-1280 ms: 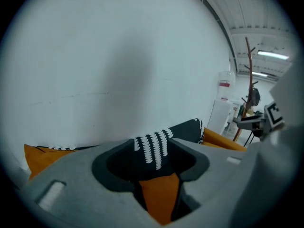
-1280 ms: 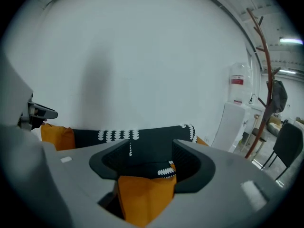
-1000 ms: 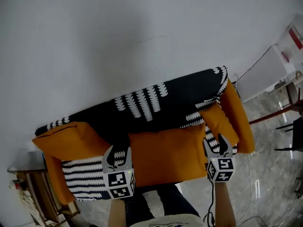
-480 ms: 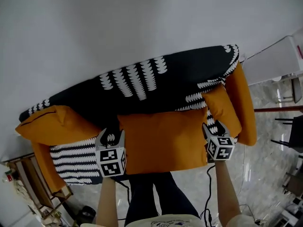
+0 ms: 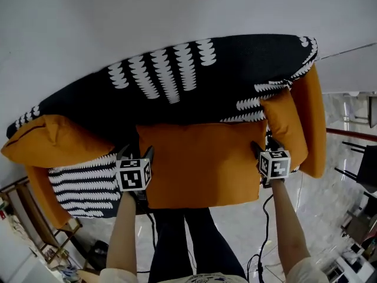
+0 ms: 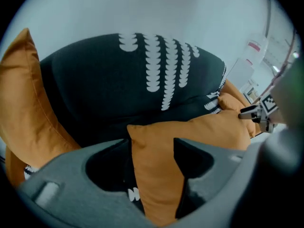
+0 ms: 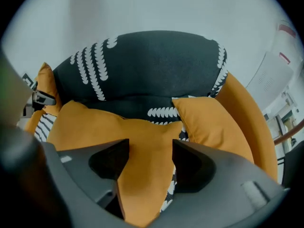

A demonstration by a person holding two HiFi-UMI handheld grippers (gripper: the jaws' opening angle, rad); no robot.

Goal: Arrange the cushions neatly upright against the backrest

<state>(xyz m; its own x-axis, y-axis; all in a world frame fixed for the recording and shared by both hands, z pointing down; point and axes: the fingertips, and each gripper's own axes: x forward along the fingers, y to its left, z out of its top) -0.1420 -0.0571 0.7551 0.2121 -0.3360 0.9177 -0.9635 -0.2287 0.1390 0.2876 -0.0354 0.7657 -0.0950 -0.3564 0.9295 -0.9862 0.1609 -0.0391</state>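
A large orange cushion (image 5: 200, 164) lies across the middle of the black-and-white sofa, in front of its backrest (image 5: 177, 99). My left gripper (image 5: 134, 153) is at its left edge. Its jaws have just been opening and stand open around the cushion's corner (image 6: 156, 175), with a dark gap beside the left jaw. My right gripper (image 5: 263, 148) is shut on the cushion's right corner (image 7: 142, 175). A second orange cushion (image 5: 53, 143) leans at the sofa's left end. A smaller one (image 5: 284, 125) stands by the right armrest (image 5: 312, 122).
The sofa stands against a white wall. A wooden side table (image 5: 41, 240) is at the lower left, dark chairs (image 5: 362, 170) at the right. My legs (image 5: 177, 240) are close to the seat front, and a cable (image 5: 265, 240) hangs from the right gripper.
Both grippers have come down toward the seat with the middle cushion between them. The left gripper's jaws have spread wider. The two end cushions have not moved.
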